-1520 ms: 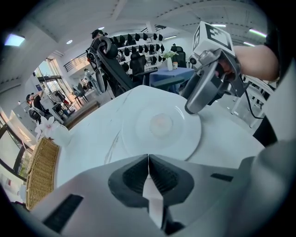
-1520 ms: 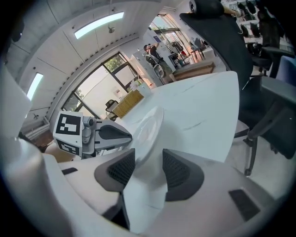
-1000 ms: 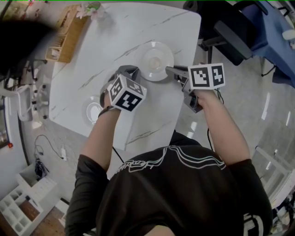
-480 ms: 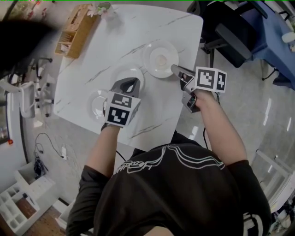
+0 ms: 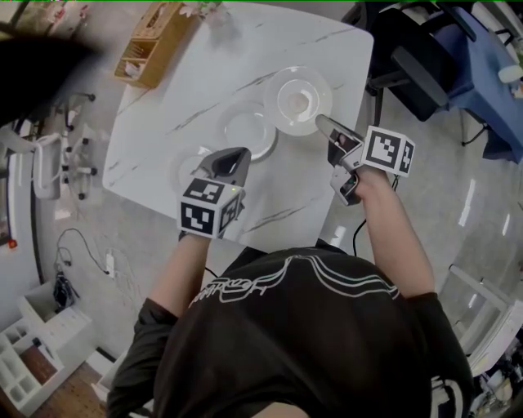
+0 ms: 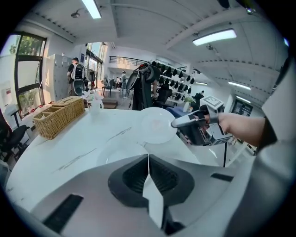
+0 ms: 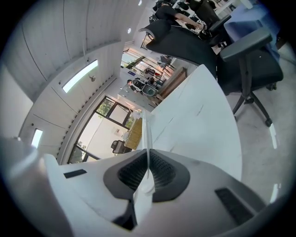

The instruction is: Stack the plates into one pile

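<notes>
Three white plates are on the white marble table (image 5: 188, 82). The large plate (image 5: 298, 100) is farthest, and my right gripper (image 5: 321, 122) is shut on its near rim. In the right gripper view that rim (image 7: 147, 129) runs edge-on between the right gripper's (image 7: 148, 152) pads. The medium plate (image 5: 249, 131) lies flat in the middle. The small plate (image 5: 189, 167) is partly hidden behind my left gripper (image 5: 237, 153), which hovers near the front edge. Seen from the left gripper (image 6: 148, 157), its jaws are shut with nothing in them, behind the medium plate (image 6: 122, 155) and the large plate (image 6: 157, 125).
A wicker basket (image 5: 151, 45) and a small vase of flowers (image 5: 208, 12) stand at the table's far left corner. A dark office chair (image 5: 409, 57) sits just beyond the table's right edge. A white shelf unit (image 5: 24, 359) stands on the floor at lower left.
My left gripper drew back toward the person, uncovering the medium plate. My right gripper closed on the large plate's rim and rose a little.
</notes>
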Action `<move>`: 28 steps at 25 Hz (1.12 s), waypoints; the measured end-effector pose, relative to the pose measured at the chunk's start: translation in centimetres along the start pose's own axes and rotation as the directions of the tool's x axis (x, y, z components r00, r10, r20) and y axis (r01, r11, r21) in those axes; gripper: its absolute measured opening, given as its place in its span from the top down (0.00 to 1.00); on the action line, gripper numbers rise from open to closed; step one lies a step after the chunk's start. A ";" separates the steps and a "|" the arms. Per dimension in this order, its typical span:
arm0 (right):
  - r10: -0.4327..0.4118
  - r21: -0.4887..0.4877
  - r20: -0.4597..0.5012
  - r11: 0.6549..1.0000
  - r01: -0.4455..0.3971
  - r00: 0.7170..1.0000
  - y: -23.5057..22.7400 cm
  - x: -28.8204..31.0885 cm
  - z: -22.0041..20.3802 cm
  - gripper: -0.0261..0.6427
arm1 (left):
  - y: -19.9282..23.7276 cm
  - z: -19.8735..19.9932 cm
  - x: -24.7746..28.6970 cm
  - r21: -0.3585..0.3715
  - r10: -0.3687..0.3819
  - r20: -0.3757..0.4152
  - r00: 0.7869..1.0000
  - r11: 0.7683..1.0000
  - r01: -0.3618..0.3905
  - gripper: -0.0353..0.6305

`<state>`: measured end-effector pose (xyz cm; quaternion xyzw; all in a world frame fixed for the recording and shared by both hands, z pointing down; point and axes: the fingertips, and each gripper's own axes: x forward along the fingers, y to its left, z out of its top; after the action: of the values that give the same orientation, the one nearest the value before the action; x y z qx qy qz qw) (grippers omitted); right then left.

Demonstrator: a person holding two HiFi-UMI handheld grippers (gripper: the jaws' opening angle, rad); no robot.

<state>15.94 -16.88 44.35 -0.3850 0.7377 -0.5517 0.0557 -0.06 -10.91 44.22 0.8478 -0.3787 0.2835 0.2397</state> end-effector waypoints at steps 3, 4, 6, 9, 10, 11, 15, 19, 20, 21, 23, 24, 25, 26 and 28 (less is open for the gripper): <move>0.002 0.014 0.008 1.000 -0.002 1.000 1.9 0.2 -1.0 0.91 | 0.9 -0.4 -1.6 -0.023 -0.010 0.012 1.000 1.000 0.010 0.91; -0.004 0.016 0.010 1.000 0.004 1.000 2.5 0.3 -1.3 0.91 | 1.2 -0.5 -2.0 -0.026 -0.012 0.012 1.000 1.000 0.012 0.91; -0.017 0.014 0.010 1.000 0.016 1.000 3.5 0.6 -2.0 0.91 | 2.1 -0.6 -3.1 -0.025 -0.013 0.015 1.000 1.000 0.014 0.91; 0.013 0.010 0.010 1.000 -0.014 1.000 5.3 1.5 -3.2 0.91 | 3.2 -0.9 -4.8 -0.026 -0.010 0.023 1.000 1.000 0.011 0.91; 0.027 0.012 0.011 1.000 -0.027 1.000 5.8 1.9 -3.6 0.91 | 3.5 -1.1 -5.3 -0.030 -0.009 0.026 1.000 0.999 0.010 0.91; 0.029 0.013 0.010 0.999 -0.030 1.000 6.2 2.2 -4.0 0.91 | 4.0 -1.3 -5.7 -0.036 -0.009 0.031 0.999 0.999 0.010 0.91; -0.014 0.002 -0.018 1.000 0.014 1.000 6.6 3.6 -5.7 0.91 | 5.5 -2.3 -7.2 -0.071 -0.012 0.044 0.999 0.997 0.015 0.91; 0.008 0.017 -0.026 1.000 -0.008 1.000 7.3 5.2 -7.2 0.91 | 6.7 -3.4 -8.3 -0.073 -0.007 0.041 0.999 0.997 0.010 0.91; 0.017 0.025 -0.024 1.000 -0.016 1.000 7.4 5.6 -7.5 0.91 | 7.0 -3.7 -8.5 -0.076 -0.007 0.040 0.999 0.997 0.010 0.91; 0.025 0.033 -0.022 0.999 -0.025 0.999 7.4 6.0 -7.8 0.91 | 7.3 -4.0 -8.6 -0.080 -0.008 0.039 0.999 0.997 0.011 0.91; 0.030 0.043 -0.026 0.999 -0.029 0.999 7.3 6.7 -8.4 0.91 | 8.0 -4.6 -8.8 -0.089 -0.009 0.037 0.999 0.996 0.013 0.91; 0.029 0.051 -0.030 0.998 -0.027 0.999 7.1 6.9 -8.8 0.91 | 8.3 -4.8 -8.9 -0.095 -0.010 0.037 0.999 0.995 0.013 0.91; 0.026 0.059 -0.035 0.998 -0.024 0.999 6.9 7.1 -9.2 0.91 | 8.6 -5.1 -8.9 -0.101 -0.009 0.038 0.999 0.995 0.013 0.91; 0.019 0.062 -0.042 0.998 -0.016 0.999 6.6 7.3 -9.5 0.91 | 8.9 -5.2 -9.0 -0.106 -0.008 0.039 0.999 0.994 0.012 0.91; 0.003 0.065 -0.053 0.998 0.000 0.999 6.0 7.5 -10.0 0.91 | 9.4 -5.5 -8.9 -0.115 -0.004 0.042 0.999 0.993 0.009 0.91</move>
<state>2.53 -13.30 45.62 -0.3677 0.7208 -0.5855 0.0490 -13.95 -8.59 44.09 0.8396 -0.3965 0.2426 0.2811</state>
